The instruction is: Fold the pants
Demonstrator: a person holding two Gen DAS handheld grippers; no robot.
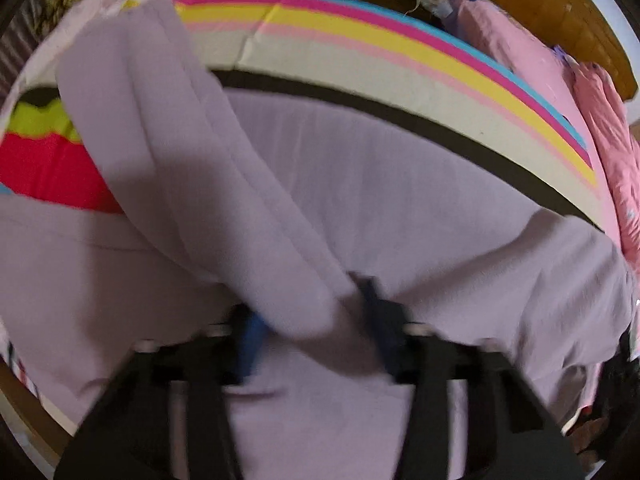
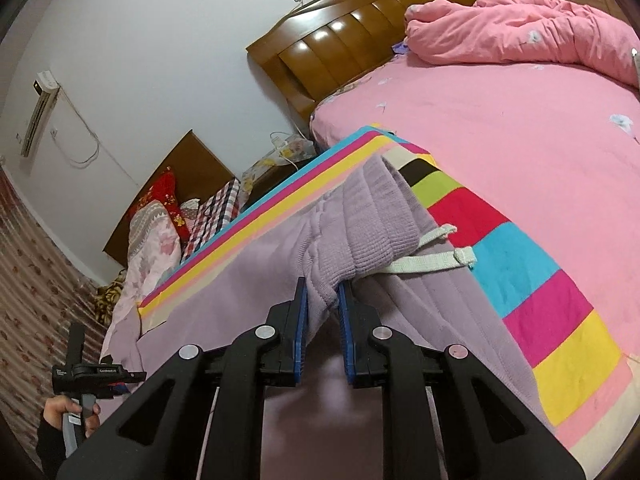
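The lilac pants [image 1: 360, 184] lie spread on a striped mat [image 1: 360, 52] on the bed. My left gripper [image 1: 316, 320] is shut on a bunched fold of the pants fabric, blurred with motion. In the right wrist view, my right gripper [image 2: 323, 300] is shut on the ribbed waistband [image 2: 372, 216] of the pants [image 2: 248, 280], lifted off the mat [image 2: 520, 264]. The white drawstring [image 2: 432, 258] hangs out to the right. The left gripper's body [image 2: 88, 372] and the hand holding it show at the lower left of that view.
A pink bed sheet [image 2: 520, 120] with a crumpled pink quilt [image 2: 520, 28] lies at the right. A wooden headboard [image 2: 360, 40] stands behind. Pillows and folded cloth [image 2: 180, 220] sit on a second bed at the left. A patterned floor [image 2: 32, 280] lies beyond.
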